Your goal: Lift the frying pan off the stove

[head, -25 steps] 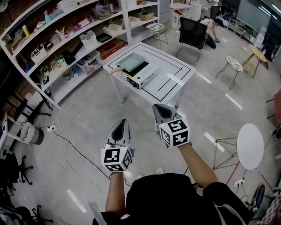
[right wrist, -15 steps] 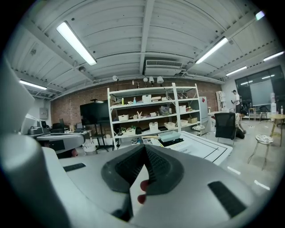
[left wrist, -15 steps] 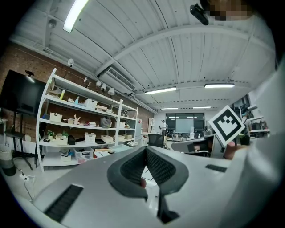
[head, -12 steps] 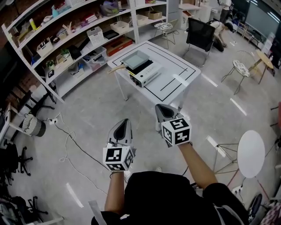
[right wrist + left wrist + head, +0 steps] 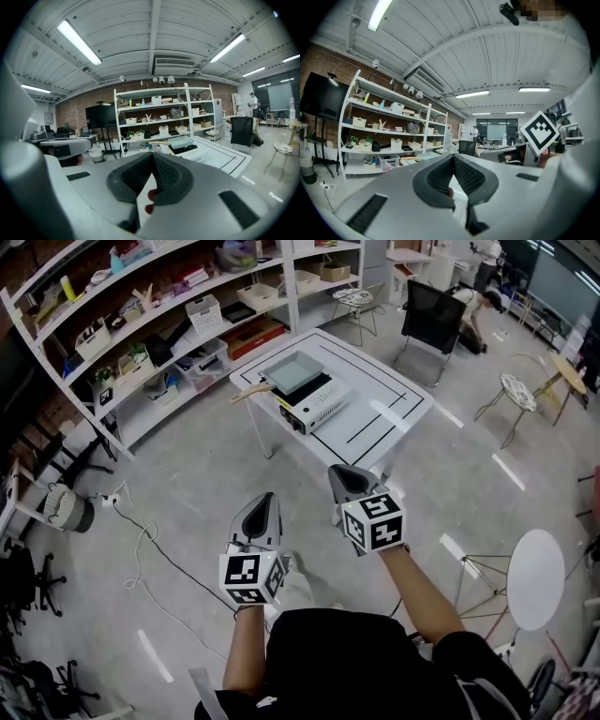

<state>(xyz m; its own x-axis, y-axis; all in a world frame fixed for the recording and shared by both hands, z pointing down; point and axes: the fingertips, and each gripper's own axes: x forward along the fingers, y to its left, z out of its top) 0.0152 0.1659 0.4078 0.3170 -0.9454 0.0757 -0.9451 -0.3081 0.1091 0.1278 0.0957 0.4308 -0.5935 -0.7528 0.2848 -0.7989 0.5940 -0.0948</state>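
Observation:
A square pale-green frying pan (image 5: pixel 292 372) with a wooden handle (image 5: pixel 246 390) sits on a white portable stove (image 5: pixel 317 403) on the white table (image 5: pixel 380 411), well ahead of me. Both grippers hang in the air over the floor, far short of the table. The left gripper (image 5: pixel 263 501) is shut with nothing in it, and so is the right gripper (image 5: pixel 339 471). In the right gripper view the pan (image 5: pixel 182 141) and the stove (image 5: pixel 193 152) show beyond the shut right gripper (image 5: pixel 152 157). The left gripper (image 5: pixel 453 157) points toward the shelves.
A long white shelf unit (image 5: pixel 141 329) full of boxes runs along the left. A black chair (image 5: pixel 433 317) stands behind the table, and a round white side table (image 5: pixel 534 564) at the right. A cable (image 5: pixel 141 559) trails on the floor at the left. A person (image 5: pixel 483 298) crouches at the back.
The table with the stove and pan has shifted slightly in the head view as the person moves. A shoe now shows under the left gripper. Both grippers stay shut.

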